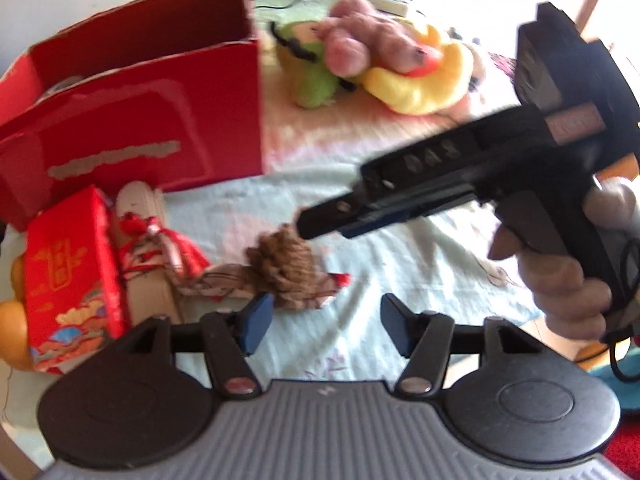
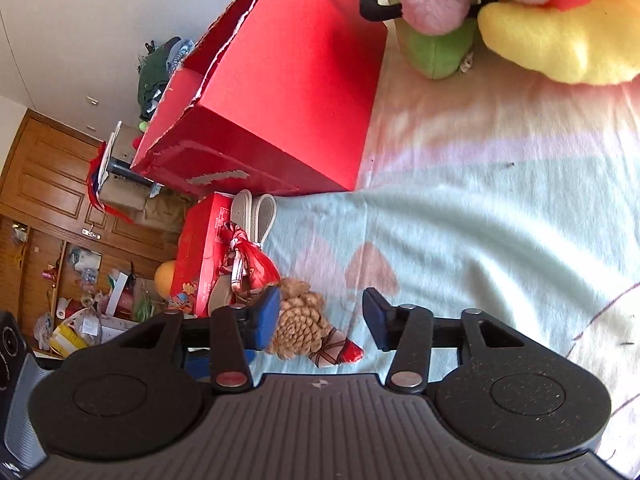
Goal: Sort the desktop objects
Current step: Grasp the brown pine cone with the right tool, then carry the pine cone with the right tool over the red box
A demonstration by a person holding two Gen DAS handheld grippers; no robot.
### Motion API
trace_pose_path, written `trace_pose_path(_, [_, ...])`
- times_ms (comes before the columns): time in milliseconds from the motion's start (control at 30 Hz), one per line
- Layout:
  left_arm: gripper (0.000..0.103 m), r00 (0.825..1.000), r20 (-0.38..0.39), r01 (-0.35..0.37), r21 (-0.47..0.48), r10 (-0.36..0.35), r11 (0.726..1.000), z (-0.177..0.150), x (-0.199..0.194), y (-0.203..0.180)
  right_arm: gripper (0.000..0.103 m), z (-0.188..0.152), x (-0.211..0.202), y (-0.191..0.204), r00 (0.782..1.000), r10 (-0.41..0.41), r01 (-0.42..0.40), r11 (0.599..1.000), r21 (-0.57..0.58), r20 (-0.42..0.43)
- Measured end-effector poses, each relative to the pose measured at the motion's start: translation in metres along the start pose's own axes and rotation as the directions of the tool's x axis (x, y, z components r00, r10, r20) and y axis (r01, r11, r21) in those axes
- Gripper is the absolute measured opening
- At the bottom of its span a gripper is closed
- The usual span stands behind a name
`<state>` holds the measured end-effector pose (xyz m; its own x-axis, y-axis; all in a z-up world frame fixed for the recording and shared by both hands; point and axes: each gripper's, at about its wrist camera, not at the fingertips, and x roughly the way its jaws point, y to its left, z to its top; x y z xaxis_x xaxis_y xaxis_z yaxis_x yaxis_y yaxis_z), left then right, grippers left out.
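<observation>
Two grippers, both jaws apart and empty, over one woven knot [image 2: 298, 322]
One large red box [image 1: 160, 92]; three plush toys [image 1: 384, 60]; pastel cloth [image 2: 480, 240].

Left tool [image 1: 324, 322]: black linkage arms, blue pads, silver pivot screws, ribbed grey housing. Right tool [image 2: 320, 318] — same build; black pistol-grip body lettered "DAS", black cable trailing.

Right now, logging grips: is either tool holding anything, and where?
Nothing is held. Left tool and right tool are both open; the braided knot lies untouched.
</observation>
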<state>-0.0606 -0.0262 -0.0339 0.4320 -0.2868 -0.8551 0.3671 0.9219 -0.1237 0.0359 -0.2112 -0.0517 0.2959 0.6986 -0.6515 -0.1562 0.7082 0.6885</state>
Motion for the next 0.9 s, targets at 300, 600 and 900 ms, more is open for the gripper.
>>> trace_pose_path(300, [0.05,0.997,-0.045,-0.068,-0.055,0.066,0.996,0.011,0.03,0.014,0.051,0.003,0.013,0.002,0.997,0.062,-0.06,0.997,0.038,-0.045])
trace_pose_path(600, [0.049,0.999,-0.051,-0.02,-0.096,0.015,0.995,0.013,0.023,0.019,0.043,0.001,0.01,0.001,0.987,0.133,-0.123,0.987,0.101,-0.092])
trace_pose_path(900, [0.049,0.996,0.06,0.066,0.021,-0.067,0.998,0.056,-0.006,-0.005,0.043,0.012,-0.051,0.01,0.991,0.12,-0.125,0.985,0.115,0.056])
